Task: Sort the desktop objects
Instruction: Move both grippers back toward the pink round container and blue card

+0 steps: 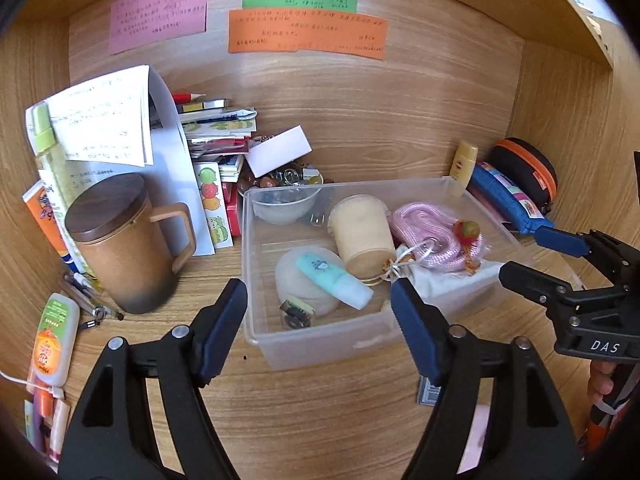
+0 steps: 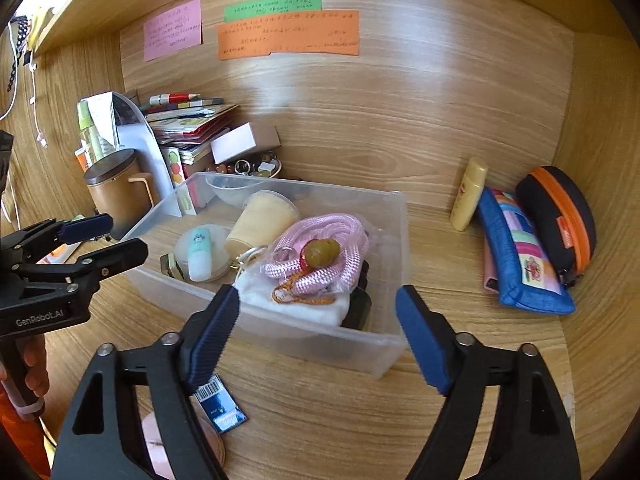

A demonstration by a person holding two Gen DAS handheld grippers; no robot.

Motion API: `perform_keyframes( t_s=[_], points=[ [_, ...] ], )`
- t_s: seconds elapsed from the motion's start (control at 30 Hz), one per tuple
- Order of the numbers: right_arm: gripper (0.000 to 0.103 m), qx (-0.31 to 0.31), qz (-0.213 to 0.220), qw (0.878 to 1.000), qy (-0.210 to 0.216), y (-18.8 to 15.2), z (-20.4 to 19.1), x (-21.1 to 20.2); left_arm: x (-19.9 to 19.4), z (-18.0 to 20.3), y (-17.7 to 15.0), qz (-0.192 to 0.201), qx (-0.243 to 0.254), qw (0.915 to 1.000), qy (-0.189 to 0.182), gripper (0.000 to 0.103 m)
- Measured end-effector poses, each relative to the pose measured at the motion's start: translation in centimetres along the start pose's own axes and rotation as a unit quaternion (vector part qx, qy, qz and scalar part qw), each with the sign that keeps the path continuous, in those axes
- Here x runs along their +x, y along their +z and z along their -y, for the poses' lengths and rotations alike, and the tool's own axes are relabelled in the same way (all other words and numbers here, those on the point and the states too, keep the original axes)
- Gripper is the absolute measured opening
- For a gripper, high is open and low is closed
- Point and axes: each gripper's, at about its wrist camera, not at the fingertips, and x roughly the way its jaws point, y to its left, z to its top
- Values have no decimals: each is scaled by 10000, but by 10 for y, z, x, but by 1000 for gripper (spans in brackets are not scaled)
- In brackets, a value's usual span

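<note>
Left wrist view: the left gripper hangs with its jaws spread wide and nothing between them, straddling the near left part of the clear plastic bin; just past its fingertips lie a mint-green tube on a white pouch, a cream cup on its side and a coiled pink cord. To its left stands a lidded brown mug, with papers and a small orange-labelled bottle further out. The right gripper is likewise wide open and empty, poised over the bin's near right corner, the pink cord just ahead of it. Beyond it to the right, well apart from the bin, lie a yellow bottle, a blue pouch and a black case with an orange zip. A small barcoded packet lies on the desk under its left finger. The likely risks: either gripper descending could catch the bin's thin wall and drag or tip it, and a grab at the cord may snag the charm and white cloth tangled beneath.
</note>
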Motion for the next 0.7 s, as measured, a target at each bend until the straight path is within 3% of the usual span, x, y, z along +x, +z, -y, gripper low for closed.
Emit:
perform_keyframes(
  t_s=[0.17,0.7],
  points=[
    [82,77,-18,10000,-4,-9,5,-10,-14,8,-8,69,15,9998,159,90],
    [84,705,-186,9973,-30,-61,40,-46,-35,47,-47,-213,-3,9996,-179,95]
  ],
)
